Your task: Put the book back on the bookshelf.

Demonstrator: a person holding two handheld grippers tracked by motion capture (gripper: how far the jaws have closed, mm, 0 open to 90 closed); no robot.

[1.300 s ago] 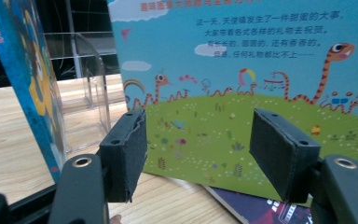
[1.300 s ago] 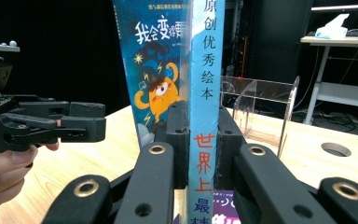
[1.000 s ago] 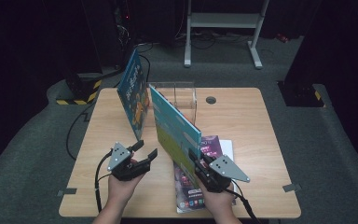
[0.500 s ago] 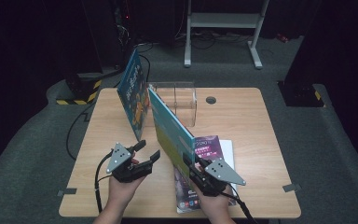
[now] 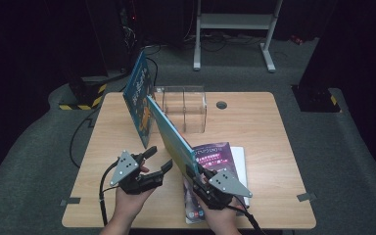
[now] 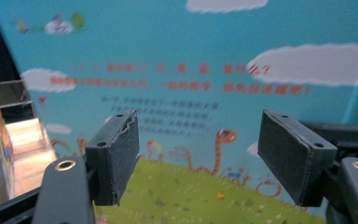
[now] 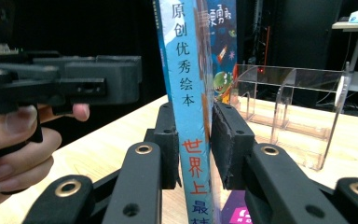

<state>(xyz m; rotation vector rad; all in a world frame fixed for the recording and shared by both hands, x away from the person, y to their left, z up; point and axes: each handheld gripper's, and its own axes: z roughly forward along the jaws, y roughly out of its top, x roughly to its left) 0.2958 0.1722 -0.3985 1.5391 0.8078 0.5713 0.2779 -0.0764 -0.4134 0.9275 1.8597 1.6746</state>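
My right gripper [image 5: 192,171] is shut on the lower spine of a thin blue picture book [image 5: 169,132], which stands on edge and leans back over the table. In the right gripper view both pads clamp that book's spine [image 7: 186,70]. To the book's left my left gripper [image 5: 159,158] stands open, with its jaws [image 6: 198,154] facing the book's sky-and-grass cover [image 6: 214,70] and nothing between them. A purple book [image 5: 214,159] lies flat beneath the held one.
A second blue picture book [image 5: 138,95] leans against the left side of a clear acrylic divider stand [image 5: 183,105] at the back of the wooden table [image 5: 254,122]. A white book [image 5: 242,166] lies under the purple one. A round cable hole [image 5: 221,105] is behind.
The right gripper has swung the blue book more upright and edge-on, shifting slightly left and uncovering more of the purple book. The left gripper has barely moved.
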